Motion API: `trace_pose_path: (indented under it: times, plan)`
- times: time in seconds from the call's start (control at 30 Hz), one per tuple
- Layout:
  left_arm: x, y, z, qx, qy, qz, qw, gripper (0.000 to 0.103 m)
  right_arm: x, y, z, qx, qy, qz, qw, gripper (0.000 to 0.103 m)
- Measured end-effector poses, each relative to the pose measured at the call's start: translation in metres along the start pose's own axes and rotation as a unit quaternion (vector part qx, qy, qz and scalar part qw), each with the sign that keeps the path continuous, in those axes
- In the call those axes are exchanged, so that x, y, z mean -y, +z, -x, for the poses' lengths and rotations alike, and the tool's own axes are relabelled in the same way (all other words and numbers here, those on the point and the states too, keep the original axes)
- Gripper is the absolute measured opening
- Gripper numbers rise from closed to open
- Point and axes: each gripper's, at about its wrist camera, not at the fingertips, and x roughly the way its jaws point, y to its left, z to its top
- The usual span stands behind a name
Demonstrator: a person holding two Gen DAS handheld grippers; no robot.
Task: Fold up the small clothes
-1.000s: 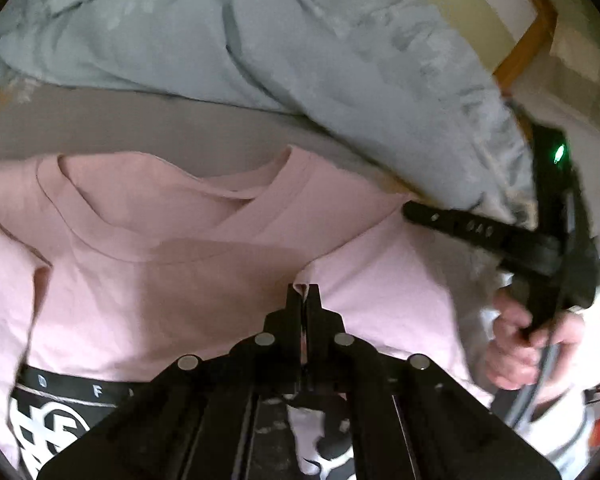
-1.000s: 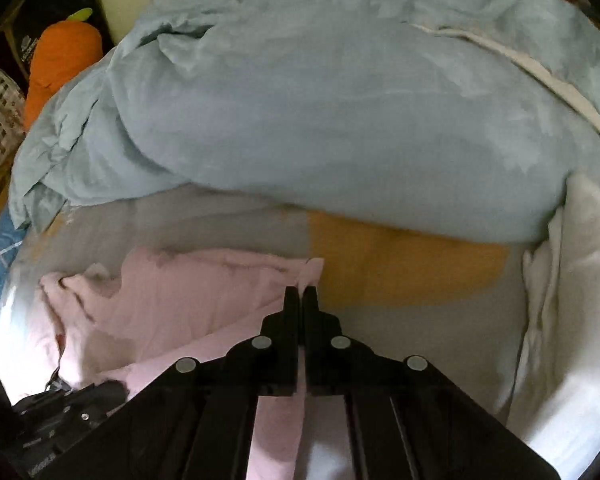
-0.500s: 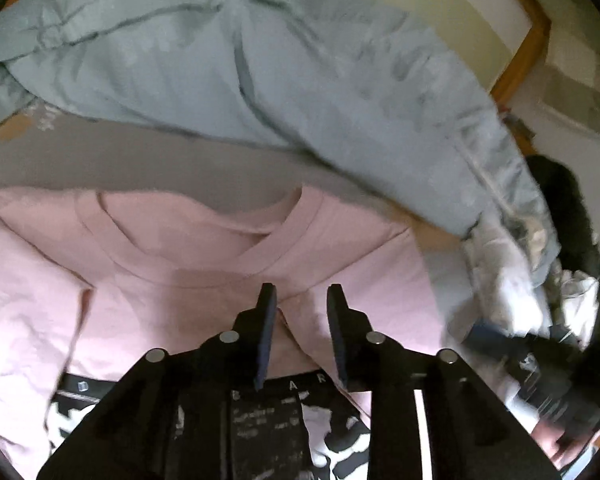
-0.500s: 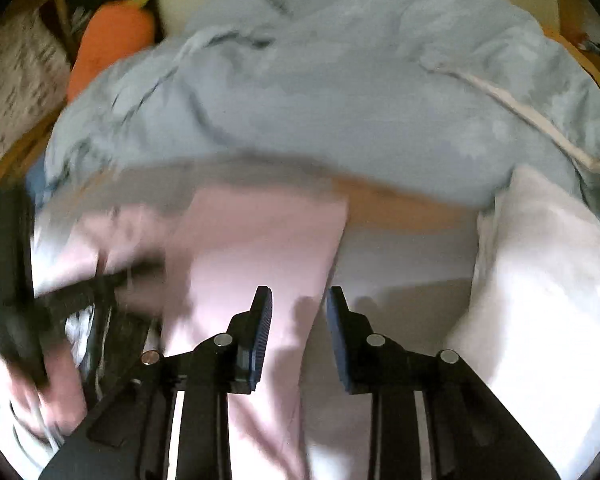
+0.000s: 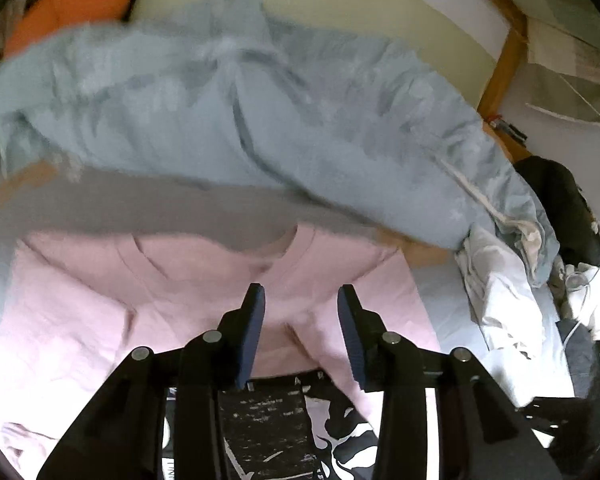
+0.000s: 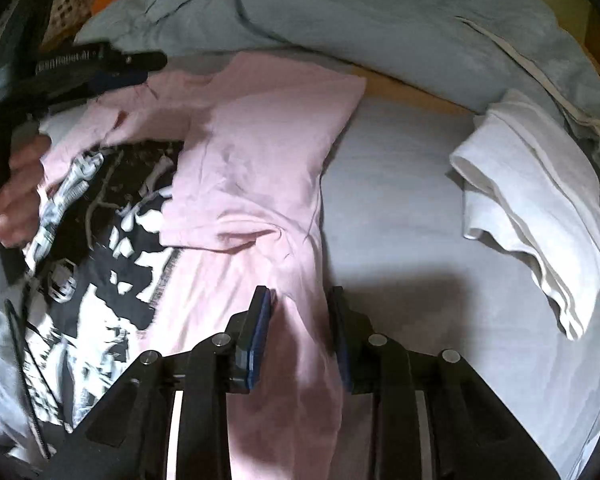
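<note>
While the pink T-shirt [image 6: 256, 168] lies spread on the bed [image 6: 420, 208], one sleeve folded over its black print, both grippers hover above it with jaws parted, having just opened: the left gripper [image 5: 300, 300] near the collar, the right gripper [image 6: 298, 294] over the side edge, neither pinching cloth.

Right gripper [image 6: 300, 300] jaws parted over pink T-shirt [image 6: 252, 168] edge, nothing pinched — left gripper [image 6: 100, 70] beside the collar; folded white cloth [image 6: 536, 208] apart, right.

Pink T-shirt [image 6: 260, 168], black-white print; grey-blue duvet [image 5: 260, 112].
</note>
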Motion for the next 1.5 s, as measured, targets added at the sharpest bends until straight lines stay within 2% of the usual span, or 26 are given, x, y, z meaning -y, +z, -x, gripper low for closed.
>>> trace_pose_path:
  times: [0.1,0.2,0.3,0.33,0.4,0.47,0.53,0.57,0.63,0.7,0.77,0.83,0.9,1.0,1.07,1.13,1.23,1.3,1.43,1.5]
  plan:
    - [0.022,0.002,0.051,0.095,0.027,-0.037,0.9944,0.037,0.002,-0.005,0.031,0.045,0.005,-0.023,0.999,0.031]
    - [0.045,0.001,0.11,0.176,0.035,-0.077,0.9808,0.039,-0.011,-0.02,0.075,0.117,-0.035,-0.009,0.992,0.031]
    - [0.06,-0.003,0.169,0.218,0.032,-0.094,0.971,0.045,-0.017,-0.041,0.129,0.189,-0.052,0.003,0.981,0.038]
    - [0.064,-0.005,0.188,0.228,0.039,-0.102,0.9674,0.047,-0.019,-0.047,0.145,0.21,-0.052,0.004,0.976,0.045]
    - [0.073,-0.013,0.231,0.262,0.057,-0.118,0.9562,0.049,-0.024,-0.06,0.178,0.255,-0.049,-0.001,0.966,0.046]
    - [0.079,-0.024,0.27,0.294,0.073,-0.13,0.9443,0.056,-0.03,-0.072,0.205,0.283,-0.045,-0.01,0.958,0.046]
    - [0.08,-0.038,0.31,0.325,0.086,-0.133,0.9323,0.071,-0.035,-0.09,0.232,0.316,-0.041,-0.022,0.948,0.049]
    - [0.079,-0.046,0.327,0.338,0.092,-0.133,0.9272,0.074,-0.039,-0.1,0.247,0.336,-0.04,-0.03,0.94,0.052]
    - [0.077,-0.063,0.361,0.363,0.105,-0.135,0.9159,0.093,-0.044,-0.116,0.269,0.36,-0.033,-0.038,0.932,0.056]
    - [0.075,-0.083,0.39,0.388,0.113,-0.139,0.904,0.103,-0.05,-0.135,0.288,0.378,-0.025,-0.044,0.925,0.064]
    - [0.073,-0.104,0.414,0.411,0.128,-0.144,0.8913,0.103,-0.055,-0.152,0.302,0.394,-0.021,-0.048,0.918,0.087]
    - [0.07,-0.127,0.434,0.43,0.154,-0.145,0.8779,0.103,-0.06,-0.171,0.314,0.416,-0.021,-0.055,0.908,0.091]
    - [0.065,-0.15,0.45,0.44,0.173,-0.135,0.8707,0.103,-0.064,-0.19,0.323,0.429,-0.027,-0.061,0.901,0.091]
    - [0.053,-0.178,0.464,0.439,0.179,-0.12,0.8723,0.103,-0.071,-0.212,0.328,0.434,-0.044,-0.067,0.897,0.093]
    - [0.044,-0.199,0.465,0.435,0.187,-0.123,0.8722,0.103,-0.074,-0.228,0.328,0.435,-0.05,-0.073,0.896,0.102]
    - [0.04,-0.221,0.461,0.428,0.201,-0.127,0.8717,0.103,-0.072,-0.242,0.324,0.432,-0.057,-0.084,0.896,0.102]
    - [0.024,-0.25,0.444,0.397,0.211,-0.131,0.8834,0.103,-0.067,-0.259,0.307,0.409,-0.071,-0.102,0.904,0.102]
    - [0.013,-0.269,0.431,0.37,0.218,-0.122,0.8946,0.103,-0.06,-0.269,0.29,0.381,-0.083,-0.122,0.913,0.102]
    - [-0.012,-0.297,0.401,0.294,0.222,-0.083,0.9259,0.103,-0.046,-0.283,0.248,0.28,-0.08,-0.149,0.945,0.102]
    - [-0.024,-0.308,0.392,0.272,0.225,-0.064,0.9337,0.103,-0.037,-0.291,0.224,0.226,-0.075,-0.175,0.955,0.102]
